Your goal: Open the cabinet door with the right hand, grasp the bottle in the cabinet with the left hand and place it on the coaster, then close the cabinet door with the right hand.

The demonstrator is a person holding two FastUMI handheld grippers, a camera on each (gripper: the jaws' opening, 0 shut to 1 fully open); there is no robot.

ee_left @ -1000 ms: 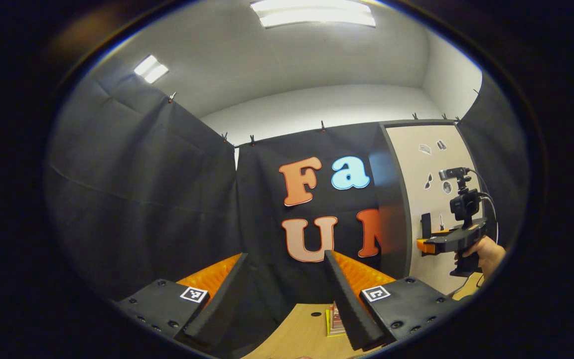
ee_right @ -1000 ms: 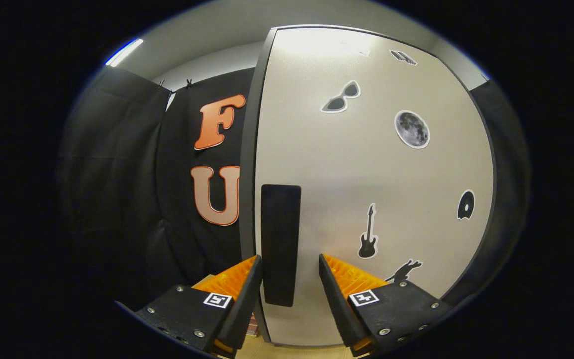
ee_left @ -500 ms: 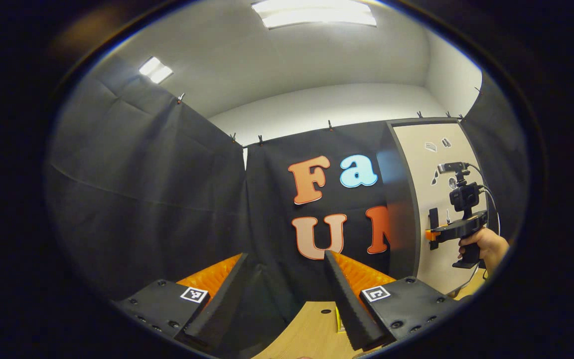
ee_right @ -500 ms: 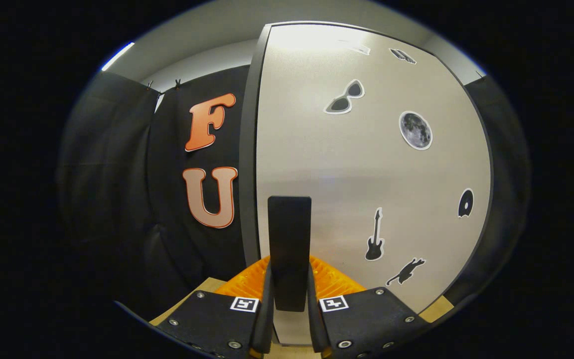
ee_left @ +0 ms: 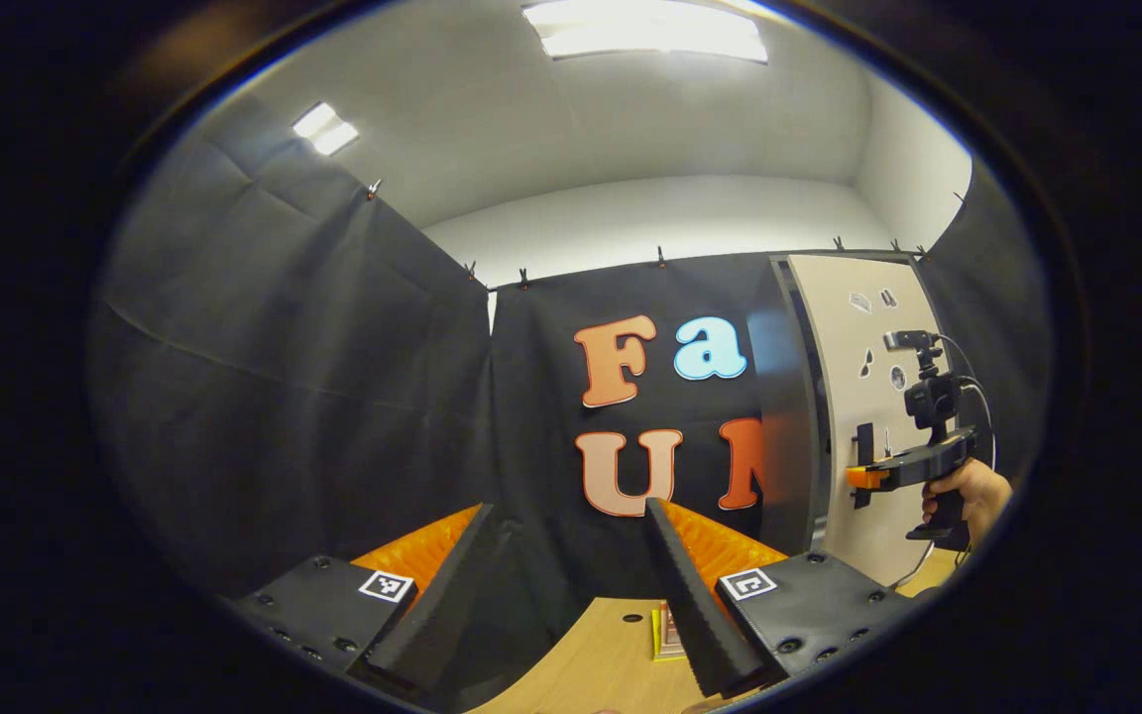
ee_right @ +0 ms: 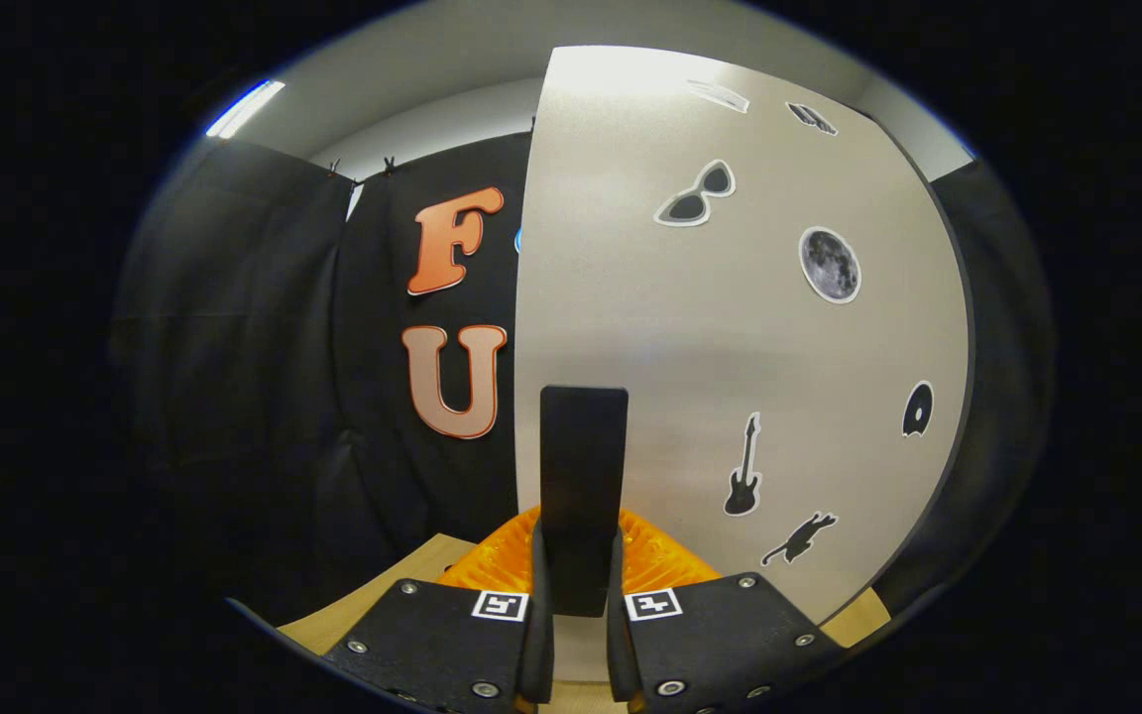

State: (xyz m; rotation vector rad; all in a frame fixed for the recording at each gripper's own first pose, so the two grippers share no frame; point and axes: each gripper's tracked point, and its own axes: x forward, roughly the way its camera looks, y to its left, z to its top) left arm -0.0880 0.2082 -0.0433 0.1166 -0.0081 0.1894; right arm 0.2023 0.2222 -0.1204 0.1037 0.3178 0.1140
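One cabinet door (ee_right: 730,347), one handle (ee_right: 583,476), two tools, six stickers on the door.

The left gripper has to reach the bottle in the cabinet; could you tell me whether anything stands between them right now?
Yes. The cabinet door, only cracked open at its handle edge, hides the inside of the cabinet, and no bottle can be seen. The right gripper is shut on the door handle. The left gripper hangs open, off to the side of the cabinet.

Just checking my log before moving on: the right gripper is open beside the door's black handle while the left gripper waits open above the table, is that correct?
Not quite: the right gripper is shut on the black handle of the cabinet door, as the right gripper view shows. The left gripper does wait open above the table.
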